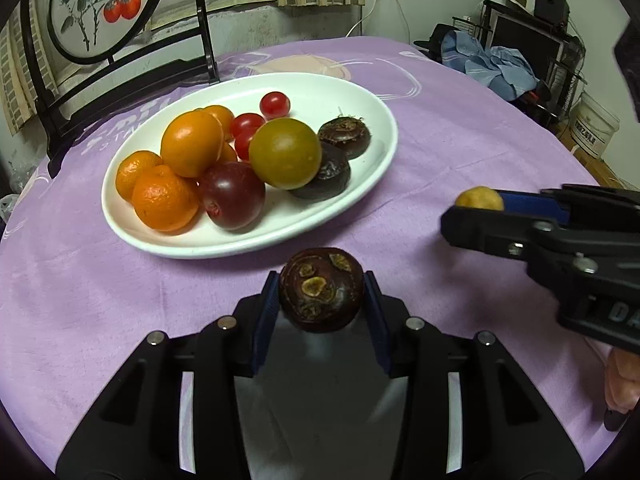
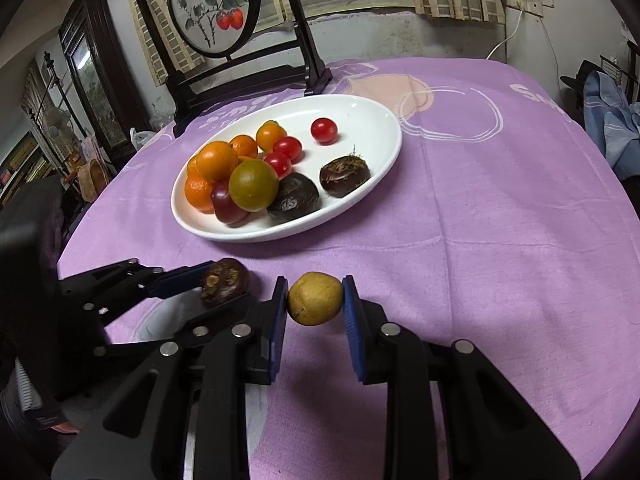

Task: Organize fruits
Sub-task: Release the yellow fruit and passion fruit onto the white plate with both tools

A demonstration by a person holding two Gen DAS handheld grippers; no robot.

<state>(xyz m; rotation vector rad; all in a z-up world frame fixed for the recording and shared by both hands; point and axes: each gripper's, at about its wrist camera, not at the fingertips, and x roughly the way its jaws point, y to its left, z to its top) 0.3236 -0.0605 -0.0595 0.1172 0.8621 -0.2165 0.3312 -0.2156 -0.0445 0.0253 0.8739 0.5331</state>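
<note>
A dark brown water chestnut [image 1: 320,290] sits between the blue pads of my left gripper [image 1: 321,280], which is shut on it just in front of the white oval plate [image 1: 248,250]. My right gripper [image 2: 315,294] is shut on a small yellow fruit [image 2: 315,299], held over the purple cloth near the plate's front. The plate holds oranges [image 1: 191,143], cherry tomatoes [image 1: 275,104], a green-yellow round fruit [image 1: 285,153], a dark red plum [image 1: 232,195] and two more water chestnuts [image 1: 345,137]. In the right wrist view, the left gripper [image 2: 224,284] and its chestnut [image 2: 226,280] lie to the left.
A round painted screen on a black stand [image 1: 100,12] rises behind the plate at the back left. The round table's purple cloth [image 1: 460,128] stretches bare to the right of the plate. Blue clothes [image 1: 492,64] and a white bucket [image 1: 594,126] lie beyond the table's right edge.
</note>
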